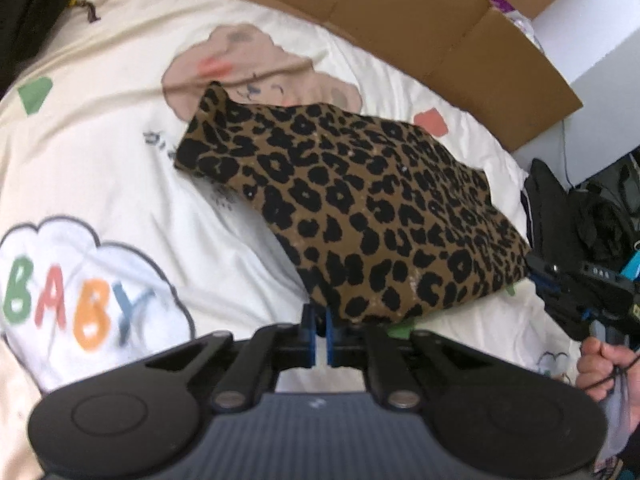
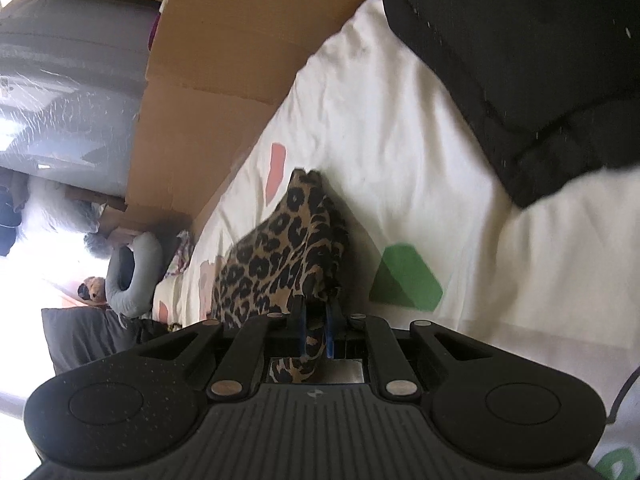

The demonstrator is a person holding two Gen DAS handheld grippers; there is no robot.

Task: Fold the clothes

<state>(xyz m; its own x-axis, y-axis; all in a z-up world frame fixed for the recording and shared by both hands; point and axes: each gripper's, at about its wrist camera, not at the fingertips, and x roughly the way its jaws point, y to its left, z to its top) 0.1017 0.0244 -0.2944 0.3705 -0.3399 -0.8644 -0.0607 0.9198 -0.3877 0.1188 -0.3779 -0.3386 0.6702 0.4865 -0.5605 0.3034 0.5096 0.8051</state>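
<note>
A leopard-print garment (image 1: 360,208) hangs lifted above the cream bedspread (image 1: 100,140), stretched between both grippers. My left gripper (image 1: 320,336) is shut, its blue pads pinching the garment's near corner at their tips. In the right wrist view the same garment (image 2: 280,248) runs away from the right gripper (image 2: 316,330), which is shut with a fold of the fabric between its blue pads. The right gripper (image 1: 538,270) also shows in the left wrist view, at the garment's right corner, with a hand (image 1: 600,368) below it.
Flattened brown cardboard (image 1: 420,20) lies along the bed's far side. A black garment (image 2: 520,60) sits on the bedspread (image 2: 400,140) at the upper right of the right wrist view. A grey neck pillow (image 2: 128,272) lies at the bed's far end. Dark bags (image 1: 592,216) stand beside the bed.
</note>
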